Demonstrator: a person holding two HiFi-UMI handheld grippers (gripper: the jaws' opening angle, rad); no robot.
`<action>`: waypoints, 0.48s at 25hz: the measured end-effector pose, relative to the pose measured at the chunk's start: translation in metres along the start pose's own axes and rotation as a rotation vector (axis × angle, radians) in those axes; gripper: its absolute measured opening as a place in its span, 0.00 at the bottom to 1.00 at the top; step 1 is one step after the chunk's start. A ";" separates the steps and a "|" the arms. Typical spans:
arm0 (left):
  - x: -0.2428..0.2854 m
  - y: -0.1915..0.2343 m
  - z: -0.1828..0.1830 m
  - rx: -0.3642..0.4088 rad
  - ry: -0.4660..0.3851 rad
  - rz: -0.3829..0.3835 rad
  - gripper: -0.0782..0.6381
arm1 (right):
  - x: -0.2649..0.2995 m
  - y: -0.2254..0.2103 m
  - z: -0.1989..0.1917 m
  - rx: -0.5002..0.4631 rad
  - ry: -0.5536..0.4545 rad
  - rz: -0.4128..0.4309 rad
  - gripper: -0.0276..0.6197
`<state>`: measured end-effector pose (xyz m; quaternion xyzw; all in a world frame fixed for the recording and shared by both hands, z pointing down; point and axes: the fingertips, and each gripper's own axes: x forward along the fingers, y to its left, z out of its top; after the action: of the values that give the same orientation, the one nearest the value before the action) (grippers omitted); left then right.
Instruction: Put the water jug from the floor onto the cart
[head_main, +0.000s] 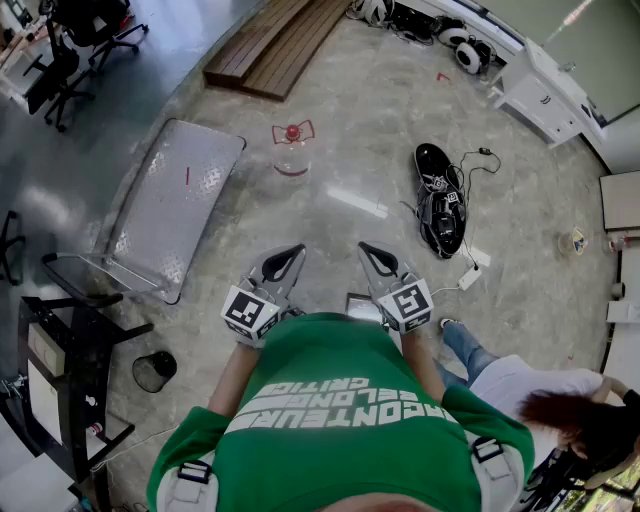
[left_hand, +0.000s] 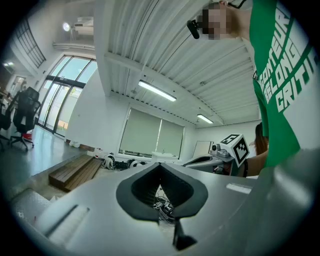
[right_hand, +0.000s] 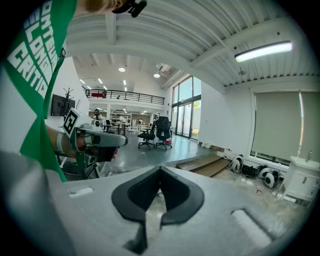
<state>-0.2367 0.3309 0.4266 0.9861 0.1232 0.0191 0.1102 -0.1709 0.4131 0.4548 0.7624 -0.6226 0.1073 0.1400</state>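
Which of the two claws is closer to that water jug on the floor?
The left claw: the red-capped water jug stands almost straight ahead of it, while the right claw is off to the side.

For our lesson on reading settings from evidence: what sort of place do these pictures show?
Probably an open-plan lab or office workspace: office chairs stand by tall windows, a mezzanine railing overlooks the hall, and a metal cart and tangled cables sit on the polished floor.
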 end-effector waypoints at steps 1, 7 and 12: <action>0.001 0.002 0.002 0.002 -0.001 -0.002 0.13 | 0.001 -0.004 0.002 0.002 0.000 -0.009 0.03; 0.000 0.017 0.008 0.017 -0.007 -0.010 0.13 | 0.003 -0.025 0.003 0.025 -0.004 -0.061 0.03; -0.007 0.030 0.013 0.018 -0.012 -0.008 0.13 | 0.007 -0.036 0.012 0.036 -0.015 -0.087 0.03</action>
<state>-0.2349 0.2977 0.4204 0.9866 0.1267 0.0117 0.1023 -0.1349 0.4096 0.4433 0.7921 -0.5877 0.1065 0.1259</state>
